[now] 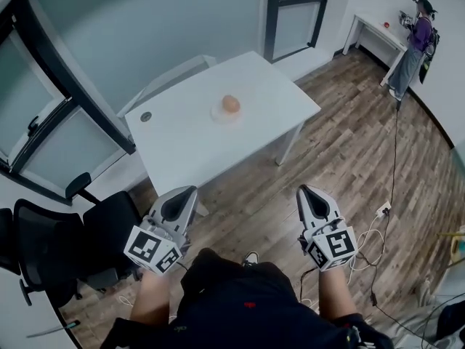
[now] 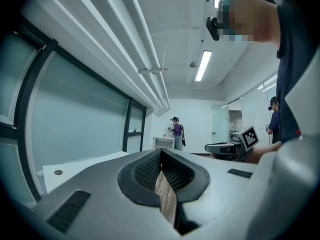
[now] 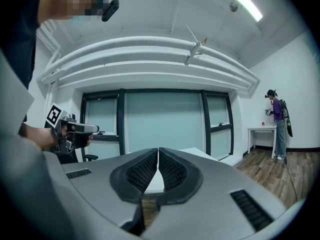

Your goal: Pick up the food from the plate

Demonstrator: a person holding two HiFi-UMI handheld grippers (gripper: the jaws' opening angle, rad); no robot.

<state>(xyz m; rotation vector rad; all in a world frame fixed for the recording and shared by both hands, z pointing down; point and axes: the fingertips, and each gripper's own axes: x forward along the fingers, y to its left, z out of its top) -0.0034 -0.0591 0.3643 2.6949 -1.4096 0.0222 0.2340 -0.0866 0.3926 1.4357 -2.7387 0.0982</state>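
Observation:
The food (image 1: 230, 104) is a round orange-brown piece lying on a small clear plate (image 1: 220, 115) near the middle of the white table (image 1: 182, 144). Both grippers are held low, close to the person's body and well short of the table. The left gripper (image 1: 187, 192) is shut with nothing in it, and its own view shows its tips (image 2: 160, 151) meeting. My right gripper (image 1: 305, 191) is also shut and empty, with its tips (image 3: 158, 150) touching. The table's far edge (image 3: 200, 153) shows beyond the right jaws.
A black office chair (image 1: 43, 246) stands at the left beside the table. Glass partitions run behind the table. A person in purple (image 1: 414, 38) stands at a white desk (image 1: 378, 31) far right. Cables and a power strip (image 1: 381, 211) lie on the wooden floor.

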